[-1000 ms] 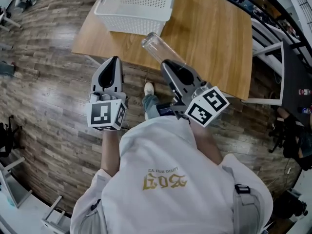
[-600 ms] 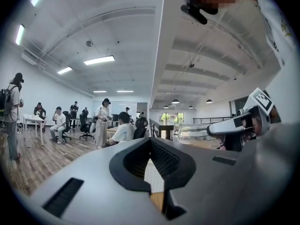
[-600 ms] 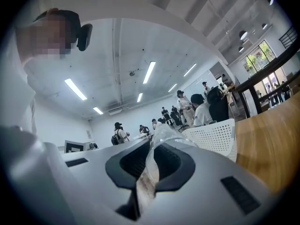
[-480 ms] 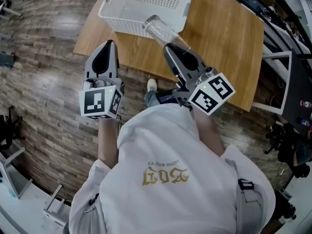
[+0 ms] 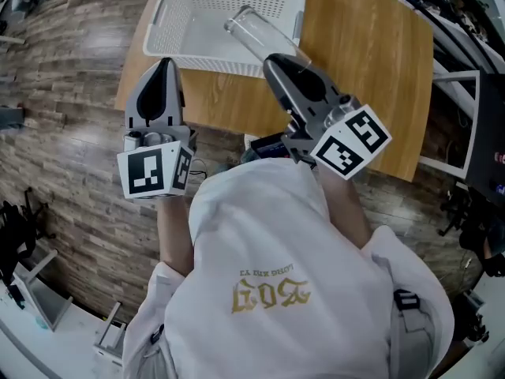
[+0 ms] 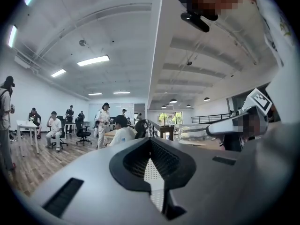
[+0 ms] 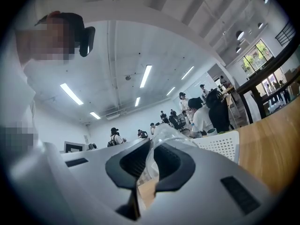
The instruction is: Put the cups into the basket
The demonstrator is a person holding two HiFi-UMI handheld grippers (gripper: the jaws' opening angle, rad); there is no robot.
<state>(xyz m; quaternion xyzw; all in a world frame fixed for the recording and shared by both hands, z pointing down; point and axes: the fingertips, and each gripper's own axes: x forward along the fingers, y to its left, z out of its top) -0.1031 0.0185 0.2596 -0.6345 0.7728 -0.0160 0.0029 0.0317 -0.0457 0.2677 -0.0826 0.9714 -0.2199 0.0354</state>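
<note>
Right gripper [image 5: 273,59] clamps clear cup [image 5: 254,36], apparently above basket [image 5: 189,57].

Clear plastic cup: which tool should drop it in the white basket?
Right. The right tool grips the clear plastic cup above the white perforated basket; the left tool holds nothing.

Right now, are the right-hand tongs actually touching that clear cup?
Touching. The right gripper view shows the right tongs closed on the clear cup, with its wall pinched between them.
</note>
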